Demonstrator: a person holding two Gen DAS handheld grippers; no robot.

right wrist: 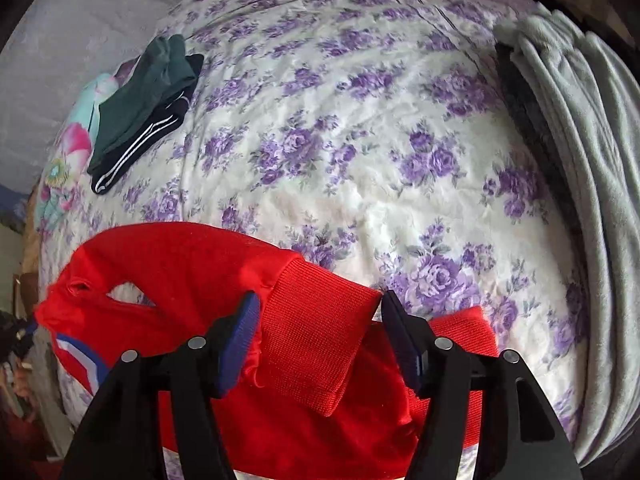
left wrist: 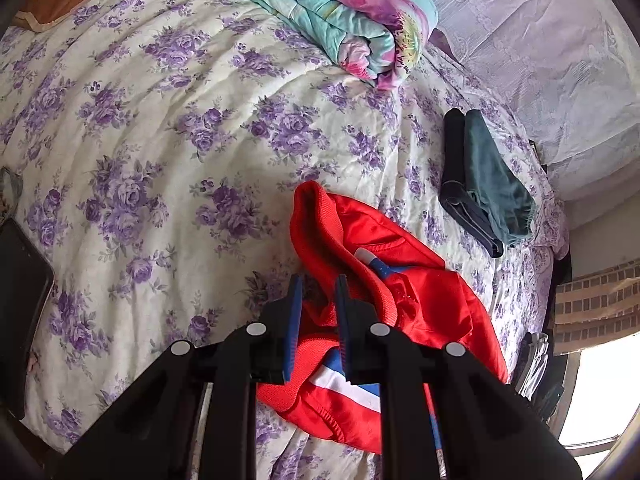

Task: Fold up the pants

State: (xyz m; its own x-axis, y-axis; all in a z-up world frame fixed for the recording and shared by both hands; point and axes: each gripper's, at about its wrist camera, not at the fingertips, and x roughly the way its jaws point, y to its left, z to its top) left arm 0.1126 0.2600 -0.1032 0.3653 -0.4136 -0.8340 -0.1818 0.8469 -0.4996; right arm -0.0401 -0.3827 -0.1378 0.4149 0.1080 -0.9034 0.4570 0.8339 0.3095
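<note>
Red pants (left wrist: 404, 296) with a white and blue stripe lie crumpled on the floral bedspread (left wrist: 160, 140). My left gripper (left wrist: 318, 284) is partly open just above the crumpled red cloth, with nothing held between its blue pads. In the right wrist view the red pants (right wrist: 192, 268) spread across the lower frame. My right gripper (right wrist: 316, 308) is wide open, and a ribbed red cuff (right wrist: 316, 340) lies between its fingers, ungripped.
A folded dark green and black pile (left wrist: 484, 184) lies at the bed's right; it also shows in the right wrist view (right wrist: 144, 104). A rolled teal floral quilt (left wrist: 336, 12) sits at the far side. A grey blanket (right wrist: 580, 200) lies right. A dark tablet (left wrist: 20, 312) lies left.
</note>
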